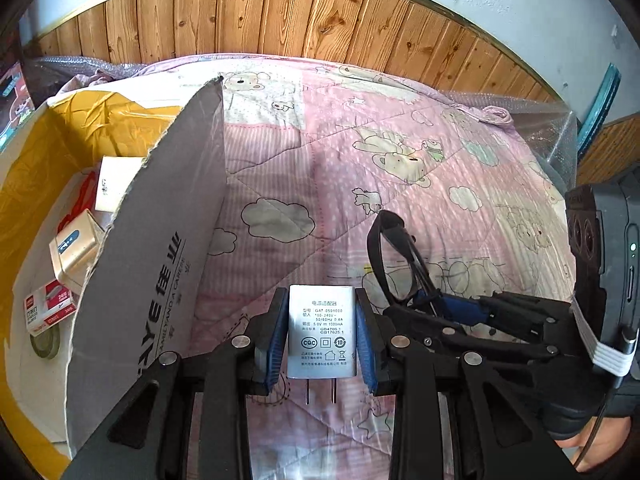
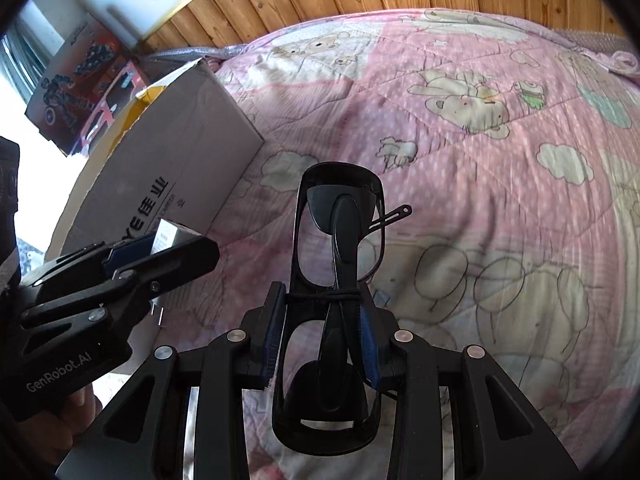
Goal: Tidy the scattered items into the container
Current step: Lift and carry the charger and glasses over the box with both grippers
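Left wrist view. Left gripper point(image 1: 322, 336) clamped on a white charger point(image 1: 322, 330), label facing the camera, prongs pointing down toward the lower edge of the frame. Pads point(image 1: 276, 340) bear on its two flat sides. My read: hard, light, smooth plastic shell; squeezing the flat faces is the sound hold, and the prongs should stay clear of the pads.
Cardboard box point(image 1: 160, 248) fills the left of the frame, its near wall standing just left of the charger. Inside, lower left: a small red-and-white carton point(image 1: 50, 308), a cream pack point(image 1: 76, 250), a roll of tape point(image 1: 46, 344). The wall's torn top edge is the thing to clear; the charger likely has to rise above it before going across.
Right gripper point(image 1: 452, 308) enters from the right, holding dark glasses point(image 1: 394, 256) over the pink quilt point(image 1: 360, 152).

Right wrist view. Right gripper point(image 2: 324, 334) shut on the glasses point(image 2: 338, 280), gripped mid-frame, folded arms between the pads. Judged fragile: thin frame, scratchable lenses, one arm tip sticking out right of centre that could snag. Light pressure on the frame only.
Box point(image 2: 176, 168) sits at upper left, left gripper point(image 2: 132, 256) between it and the glasses. Quilt point(image 2: 500, 200) lies open to the right; the crowding is all at the left.
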A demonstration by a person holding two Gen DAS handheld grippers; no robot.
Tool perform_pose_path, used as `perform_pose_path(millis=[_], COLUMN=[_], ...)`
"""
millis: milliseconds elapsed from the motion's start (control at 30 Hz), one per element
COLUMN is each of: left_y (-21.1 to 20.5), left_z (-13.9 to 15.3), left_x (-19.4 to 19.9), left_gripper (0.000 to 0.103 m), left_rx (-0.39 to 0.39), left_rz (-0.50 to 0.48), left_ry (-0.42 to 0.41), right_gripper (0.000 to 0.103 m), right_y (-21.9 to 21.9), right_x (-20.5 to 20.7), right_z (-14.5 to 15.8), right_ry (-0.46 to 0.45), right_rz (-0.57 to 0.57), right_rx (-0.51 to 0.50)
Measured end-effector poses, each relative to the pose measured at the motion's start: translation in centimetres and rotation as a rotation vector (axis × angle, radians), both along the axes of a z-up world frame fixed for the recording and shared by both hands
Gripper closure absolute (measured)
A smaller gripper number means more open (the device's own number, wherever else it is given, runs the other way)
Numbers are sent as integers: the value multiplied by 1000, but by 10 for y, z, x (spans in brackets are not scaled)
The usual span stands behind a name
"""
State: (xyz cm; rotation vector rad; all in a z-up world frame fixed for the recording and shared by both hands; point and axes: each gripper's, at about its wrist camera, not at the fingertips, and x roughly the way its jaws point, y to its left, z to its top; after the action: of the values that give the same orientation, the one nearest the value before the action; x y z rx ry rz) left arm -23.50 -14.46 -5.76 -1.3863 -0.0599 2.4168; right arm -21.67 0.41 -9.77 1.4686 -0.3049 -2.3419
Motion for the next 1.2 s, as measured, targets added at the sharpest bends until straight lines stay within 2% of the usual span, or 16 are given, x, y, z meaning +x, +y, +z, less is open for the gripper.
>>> perform_pose_path(millis=[567,1200], left_y=[-16,-34], left_z=[50,94], left_x=[74,137], left_gripper=[71,71], left_rx=[6,22], left_rz=[-19,-15], left_ry=[95,201], right_gripper=[67,67], right_y=[-25,-43], right_x=[84,150], right_z=[23,51], right_ry=[14,80], right_rz=[-25,-16], right_rx=[-20,-11])
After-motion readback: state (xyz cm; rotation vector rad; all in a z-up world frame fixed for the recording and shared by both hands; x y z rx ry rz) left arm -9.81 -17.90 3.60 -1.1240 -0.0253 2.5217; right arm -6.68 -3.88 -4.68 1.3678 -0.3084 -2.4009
